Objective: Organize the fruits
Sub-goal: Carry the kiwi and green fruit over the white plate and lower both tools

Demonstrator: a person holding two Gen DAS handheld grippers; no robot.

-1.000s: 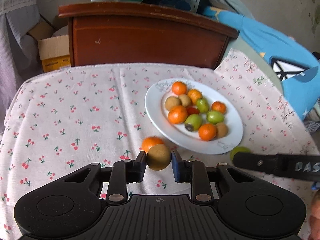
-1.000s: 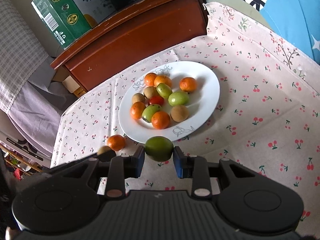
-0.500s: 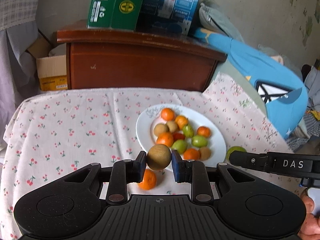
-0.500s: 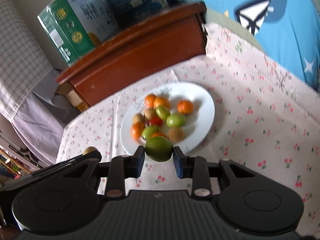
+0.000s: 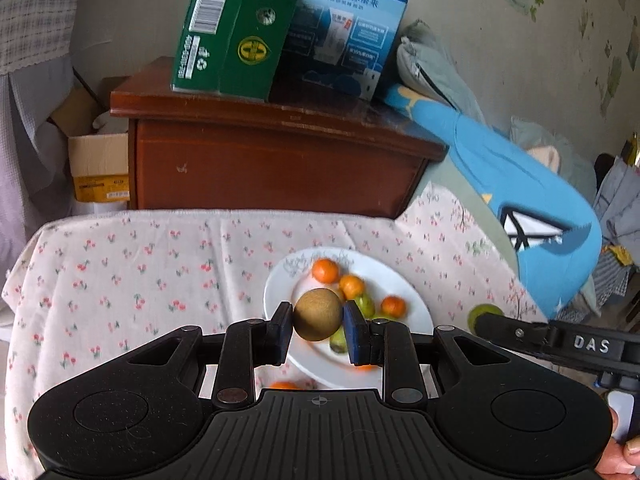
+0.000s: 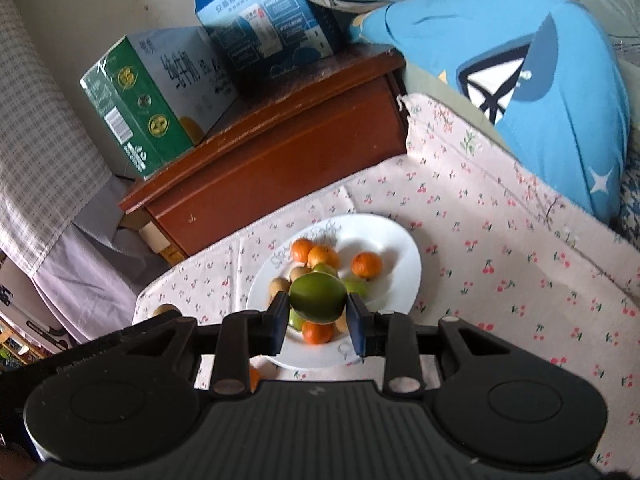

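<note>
I hold a brown round fruit clamped in the left gripper, raised above the white plate of oranges and green fruits. My right gripper is closed on a green fruit over the same plate, on the cherry-print tablecloth.

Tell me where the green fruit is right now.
In the right wrist view, the green fruit is clamped in the right gripper jaws, above the white plate.
</note>
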